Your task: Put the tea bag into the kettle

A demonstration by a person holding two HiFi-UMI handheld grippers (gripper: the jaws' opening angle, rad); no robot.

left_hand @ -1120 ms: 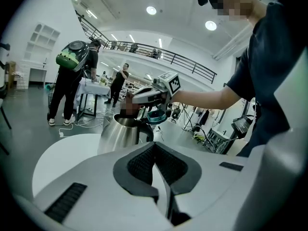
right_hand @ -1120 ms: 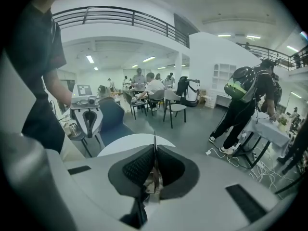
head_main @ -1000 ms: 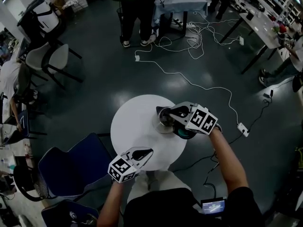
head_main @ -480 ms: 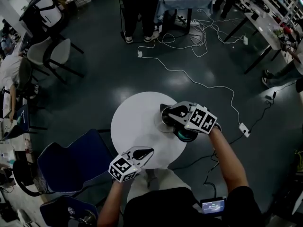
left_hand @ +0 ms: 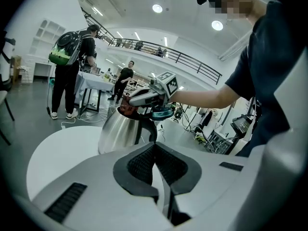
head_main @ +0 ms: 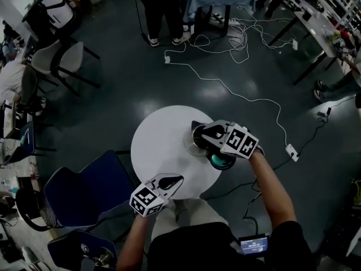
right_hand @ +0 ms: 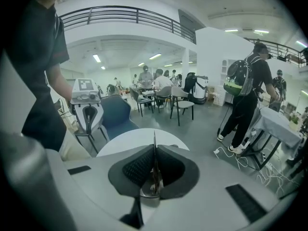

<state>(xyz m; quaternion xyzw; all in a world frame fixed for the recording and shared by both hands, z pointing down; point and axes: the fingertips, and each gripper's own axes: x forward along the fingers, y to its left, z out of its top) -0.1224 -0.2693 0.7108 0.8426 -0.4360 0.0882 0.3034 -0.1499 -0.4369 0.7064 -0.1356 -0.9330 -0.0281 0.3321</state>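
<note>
A steel kettle [head_main: 196,146] stands on the right part of the round white table [head_main: 158,145]. My right gripper [head_main: 199,133] hangs just over the kettle's open mouth, shut on a thin reddish tea bag [left_hand: 126,109]. In the right gripper view the tea bag [right_hand: 154,175] is pinched flat between the pads, with the kettle's rim [right_hand: 150,194] right below. My left gripper [head_main: 176,180] rests at the table's near edge, shut and with nothing in it. From there it faces the kettle [left_hand: 115,131].
A blue chair [head_main: 84,193] stands close to the table's near left. White cables [head_main: 237,38] and a power strip [head_main: 289,154] lie on the dark floor. People stand by a table [head_main: 163,4] at the far side, with chairs [head_main: 56,66] at the left.
My right gripper has sunk a little toward the kettle's mouth with the tea bag still in it. The left gripper has stayed where it was.
</note>
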